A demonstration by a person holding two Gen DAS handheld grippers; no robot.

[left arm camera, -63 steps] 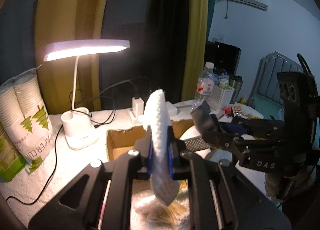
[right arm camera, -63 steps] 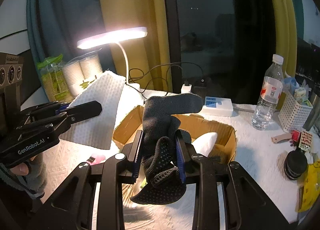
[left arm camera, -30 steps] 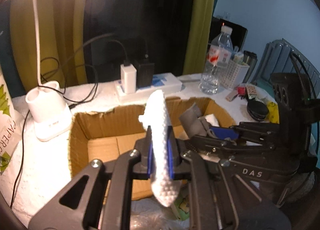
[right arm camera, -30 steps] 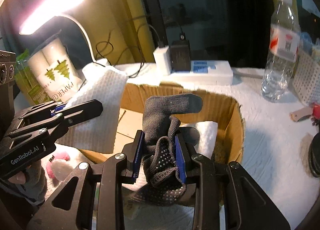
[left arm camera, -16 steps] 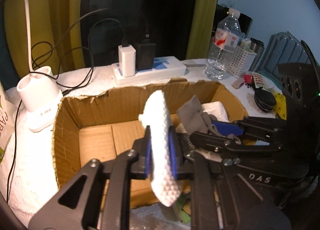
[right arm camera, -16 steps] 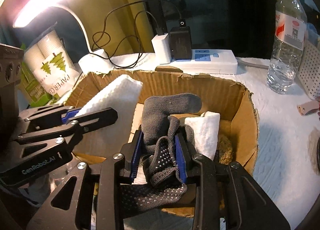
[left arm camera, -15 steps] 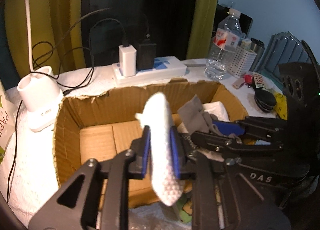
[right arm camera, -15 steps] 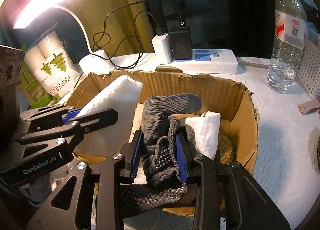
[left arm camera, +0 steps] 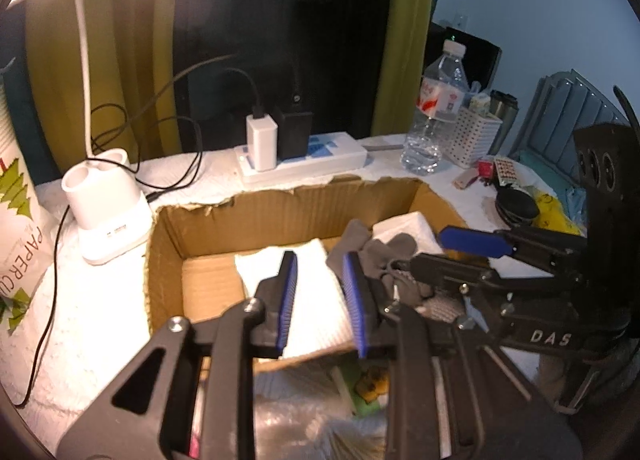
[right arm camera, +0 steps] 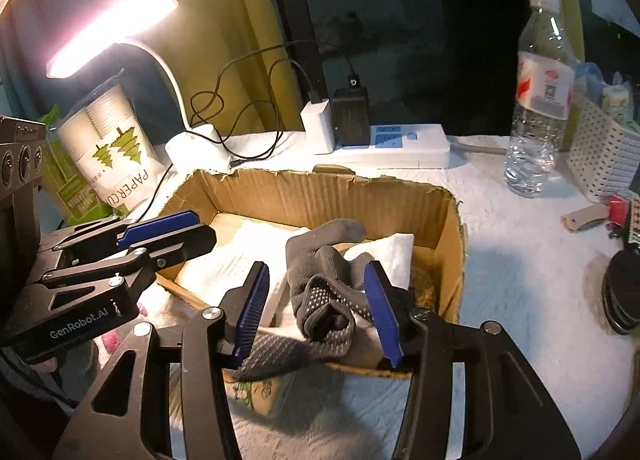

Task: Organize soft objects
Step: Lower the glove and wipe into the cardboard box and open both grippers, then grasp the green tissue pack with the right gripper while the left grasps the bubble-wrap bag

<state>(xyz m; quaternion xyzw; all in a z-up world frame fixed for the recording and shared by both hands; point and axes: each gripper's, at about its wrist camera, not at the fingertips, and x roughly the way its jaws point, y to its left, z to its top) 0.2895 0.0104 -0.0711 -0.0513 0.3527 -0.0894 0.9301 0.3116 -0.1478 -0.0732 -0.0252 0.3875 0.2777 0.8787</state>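
A brown cardboard box (left arm camera: 280, 200) (right arm camera: 320, 188) stands open on the white-covered table. My left gripper (left arm camera: 320, 296) (right arm camera: 202, 228) hangs over its near side, open, with nothing pressed between the blue pads. A white textured cloth (left arm camera: 312, 300) (right arm camera: 236, 256) lies flat in the box below it. My right gripper (right arm camera: 316, 312) (left arm camera: 430, 250) has its jaws opening. The grey dotted glove (right arm camera: 324, 288) (left arm camera: 360, 244) lies loose between them, slumped in the box and trailing over the front rim. A second folded white cloth (right arm camera: 388, 252) sits behind the glove.
Behind the box are a power strip (left arm camera: 320, 164) with two chargers, a lit desk lamp (right arm camera: 112, 32) on its white base (left arm camera: 104, 212), and tangled cables. A water bottle (right arm camera: 540, 100), a white basket (right arm camera: 604, 156) and small items stand right. A sack of paper cups (right arm camera: 116, 148) stands left.
Both grippers have opened. The white cloth left the left pads and lies in the box. The grey glove slipped from the right pads and sagged onto the box's front.
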